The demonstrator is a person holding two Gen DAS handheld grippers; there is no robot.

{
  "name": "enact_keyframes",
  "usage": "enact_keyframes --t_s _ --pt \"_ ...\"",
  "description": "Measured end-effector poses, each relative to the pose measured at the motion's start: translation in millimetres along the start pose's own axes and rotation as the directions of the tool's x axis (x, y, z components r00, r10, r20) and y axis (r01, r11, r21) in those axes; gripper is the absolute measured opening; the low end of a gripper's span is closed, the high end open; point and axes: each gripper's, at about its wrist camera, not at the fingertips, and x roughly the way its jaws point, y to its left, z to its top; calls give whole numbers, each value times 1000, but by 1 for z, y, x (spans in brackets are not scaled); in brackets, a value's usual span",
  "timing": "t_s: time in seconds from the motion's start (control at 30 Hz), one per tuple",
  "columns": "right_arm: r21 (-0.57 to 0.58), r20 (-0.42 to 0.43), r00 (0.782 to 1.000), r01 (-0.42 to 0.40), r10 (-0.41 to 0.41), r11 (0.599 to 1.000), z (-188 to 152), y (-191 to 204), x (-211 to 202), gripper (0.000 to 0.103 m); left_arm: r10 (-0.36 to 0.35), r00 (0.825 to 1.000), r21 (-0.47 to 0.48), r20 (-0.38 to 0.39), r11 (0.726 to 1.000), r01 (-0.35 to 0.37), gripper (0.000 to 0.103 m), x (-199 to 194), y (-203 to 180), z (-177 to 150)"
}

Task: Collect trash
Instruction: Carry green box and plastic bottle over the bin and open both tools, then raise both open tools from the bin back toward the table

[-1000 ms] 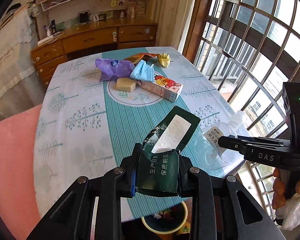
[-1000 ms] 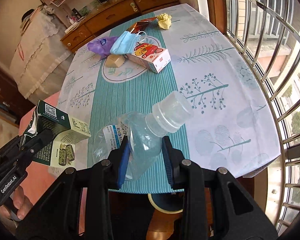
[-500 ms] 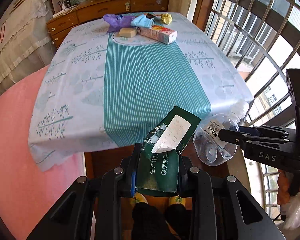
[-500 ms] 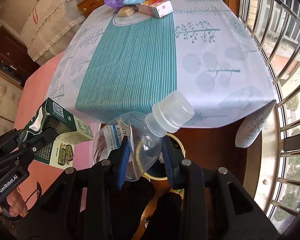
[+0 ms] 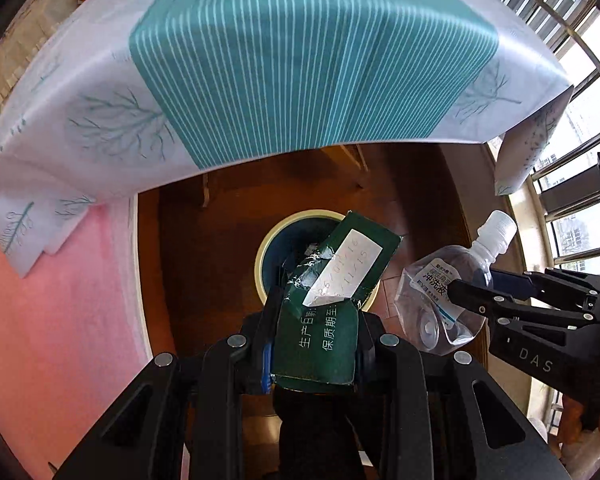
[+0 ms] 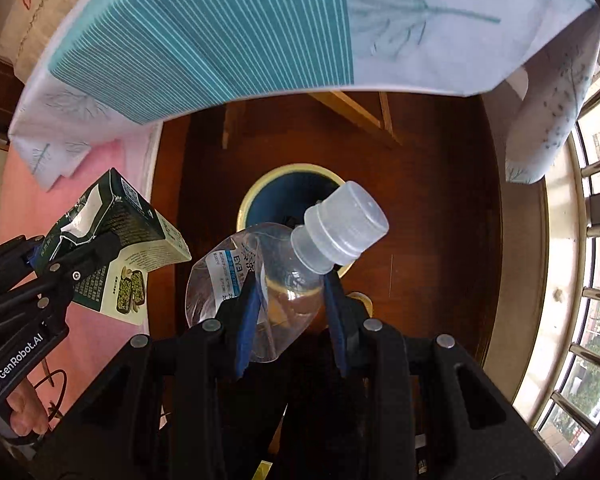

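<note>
My left gripper (image 5: 314, 344) pinches the green carton (image 5: 332, 300) across its lower body; torn top, thin card, light, likely crushable. My right gripper (image 6: 290, 312) pinches the clear bottle (image 6: 272, 276) at its dented middle; soft, seemingly empty, probably slippery. Both hang above the bin (image 6: 256, 200) on the floor below the table edge (image 5: 300, 80). Mid-body holds look adequate.

open bin mouth (image 6: 296, 196) straight below, tablecloth overhang (image 5: 300, 80) crowding the far side, pink cushion (image 5: 60, 300) on the left, window bars (image 6: 596, 216) hemming the right, bare wood floor (image 6: 440, 220) around the bin
</note>
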Motion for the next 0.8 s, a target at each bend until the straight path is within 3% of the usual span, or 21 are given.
enact_keyframes --t_s 0.23,0.53,0.6,0.67,0.73,0.8 --pt "26 -9 999 49 -49 998 -6 -16 79 28 -15 999 -39 -48 999 13 28 105 7 -11" --pt "43 -32 999 21 -19 999 14 -21 156 29 -19 997 -82 -75 997 13 28 193 19 -9" --pt "58 -55 998 2 1 998 19 -21 170 29 -33 996 -95 -85 995 25 33 202 25 -5" --pt "55 -79 997 18 -13 998 23 -23 183 31 -42 995 -112 -92 993 31 52 211 32 -1" --pt "43 -84 996 25 -22 999 26 -21 189 40 -52 993 -132 -104 990 38 61 216 37 2" --pt "29 -76 997 32 -30 999 31 -19 197 48 -62 992 -157 -111 987 44 61 220 46 6"
